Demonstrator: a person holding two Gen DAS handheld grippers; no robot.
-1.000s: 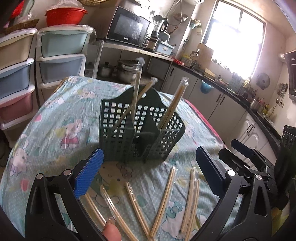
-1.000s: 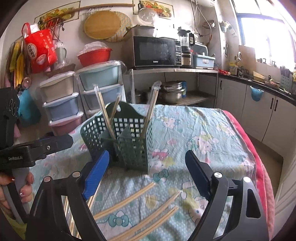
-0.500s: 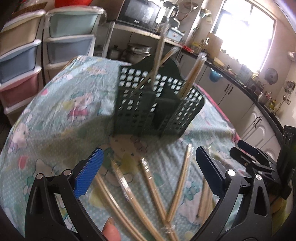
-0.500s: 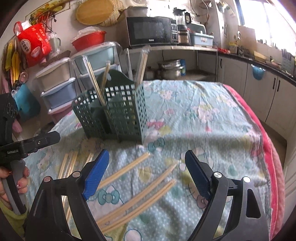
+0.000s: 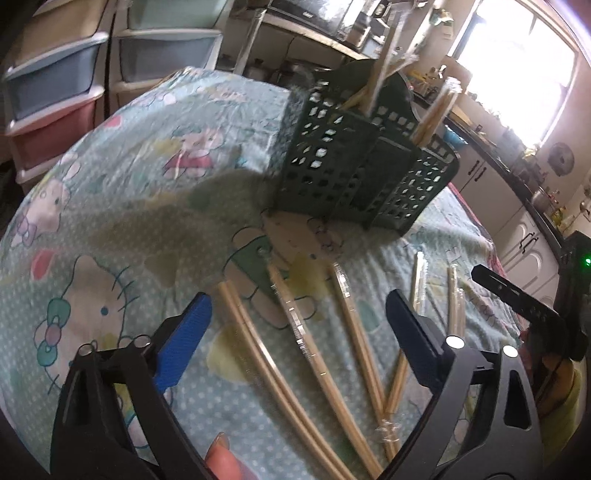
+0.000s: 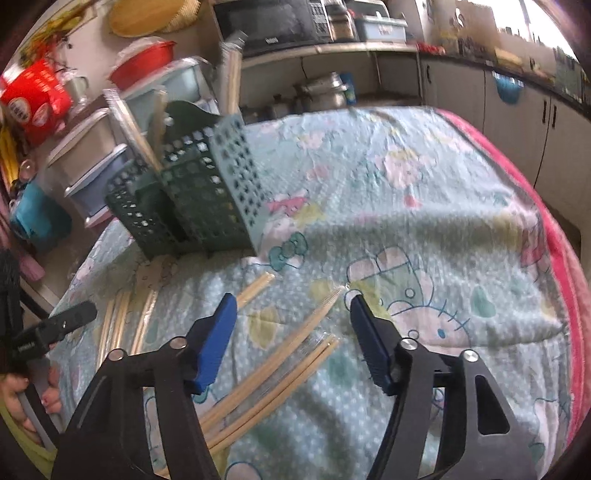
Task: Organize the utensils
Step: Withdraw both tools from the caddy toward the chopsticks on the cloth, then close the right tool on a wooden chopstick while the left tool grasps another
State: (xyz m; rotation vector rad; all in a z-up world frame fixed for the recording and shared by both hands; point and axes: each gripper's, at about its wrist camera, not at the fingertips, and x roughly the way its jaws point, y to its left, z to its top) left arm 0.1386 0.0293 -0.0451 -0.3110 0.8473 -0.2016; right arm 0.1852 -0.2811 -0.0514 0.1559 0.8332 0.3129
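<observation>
Left wrist view first: the far half is smearing with blur, so the stuff on the counter under the blown-out window (image 5: 517, 74) is hard to make out. The left gripper (image 5: 295, 325) is tilting down over the table, jaws closing but wide, nothing pinched. Wrapped chopsticks (image 5: 321, 362) are lying fanned out on the cloth right below and between the pads, with a couple more just past the right-hand pad, partly hiding behind it. A fingertip (image 5: 221, 458) is poking in at the bottom edge, cut off. Ahead of the gripper the green utensil basket (image 5: 351, 173) is sitting on the cartoon-cat tablecloth (image 5: 110, 206), a few wrapped pairs sticking up out of it; can't tell which compartment each is in. Plastic drawers (image 5: 55, 92) are standing beyond the table on the far left. The right gripper (image 5: 513, 295) is peeking in from the right edge.

Right wrist view: also blurry, especially the basket (image 6: 199, 199), which is sitting ahead and to the left. The right gripper (image 6: 291, 317) has its jaws closing, pads not pressing anything yet; one loose pair (image 6: 303, 328) is running diagonally through the gap below them, two more just beneath it. More pairs are lying off to the left, near the other gripper's finger (image 6: 55, 325). A microwave (image 6: 269, 22) and pots are sitting on shelves behind the table, and a pink edge (image 6: 554, 221) is running down the cloth's right side.
</observation>
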